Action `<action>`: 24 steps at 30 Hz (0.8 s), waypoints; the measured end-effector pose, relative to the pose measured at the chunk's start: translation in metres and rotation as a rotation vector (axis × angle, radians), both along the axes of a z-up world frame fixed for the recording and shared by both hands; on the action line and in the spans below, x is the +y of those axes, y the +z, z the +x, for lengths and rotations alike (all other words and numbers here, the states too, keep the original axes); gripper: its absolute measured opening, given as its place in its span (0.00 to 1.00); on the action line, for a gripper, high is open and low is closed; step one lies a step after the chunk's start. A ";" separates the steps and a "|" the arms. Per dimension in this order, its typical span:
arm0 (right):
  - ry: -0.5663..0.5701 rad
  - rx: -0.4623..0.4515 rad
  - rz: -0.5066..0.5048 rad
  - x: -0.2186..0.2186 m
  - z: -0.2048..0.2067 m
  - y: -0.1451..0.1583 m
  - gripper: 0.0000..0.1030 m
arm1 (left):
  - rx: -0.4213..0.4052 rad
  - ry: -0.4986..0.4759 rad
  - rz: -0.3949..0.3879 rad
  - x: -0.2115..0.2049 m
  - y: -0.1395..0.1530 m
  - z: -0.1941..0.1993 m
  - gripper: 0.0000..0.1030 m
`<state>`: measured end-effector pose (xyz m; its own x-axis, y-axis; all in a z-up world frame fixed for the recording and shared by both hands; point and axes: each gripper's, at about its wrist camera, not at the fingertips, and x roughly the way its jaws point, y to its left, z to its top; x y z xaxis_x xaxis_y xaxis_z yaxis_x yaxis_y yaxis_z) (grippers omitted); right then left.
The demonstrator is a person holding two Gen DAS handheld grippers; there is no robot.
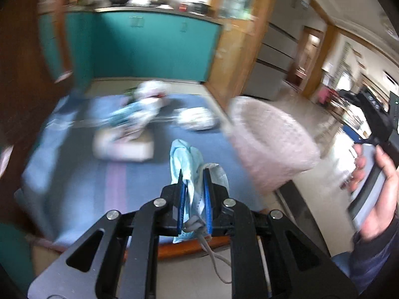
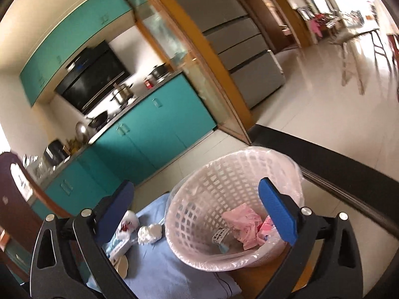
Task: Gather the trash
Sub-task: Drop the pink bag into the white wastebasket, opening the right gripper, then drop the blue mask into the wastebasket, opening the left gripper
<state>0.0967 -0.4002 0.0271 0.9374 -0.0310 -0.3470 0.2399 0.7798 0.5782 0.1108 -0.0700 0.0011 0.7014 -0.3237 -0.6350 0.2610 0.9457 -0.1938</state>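
The left gripper is pinched on a light blue face mask, the cloth bunched between its blue pads with a grey ear loop dangling below. It hangs above the blue tablecloth, near the table's wooden edge. Just to its right stands the pink lattice basket, lined with a clear bag.

The right gripper has its jaws spread wide and holds nothing; it looks down at the basket, which sits on the table's corner, partly on the cloth. Inside lie crumpled pink wrappers and a small white plastic piece.

More trash is on the cloth beside the basket: a crumpled white tissue, a white wad with red marks, and what looks like a flat carton (the left view is too smeared to confirm). The person's right hand grips its handle at the frame edge. Teal kitchen cabinets stand behind.
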 end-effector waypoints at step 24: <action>0.262 0.087 -0.165 0.075 0.017 0.000 0.95 | -0.108 0.183 0.135 0.028 0.033 -0.006 0.97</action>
<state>0.1133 -0.3251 0.0267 0.8880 0.1454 -0.4363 0.0610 0.9030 0.4252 0.1044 -0.0425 0.0338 0.8068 -0.1021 -0.5819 0.0951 0.9946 -0.0426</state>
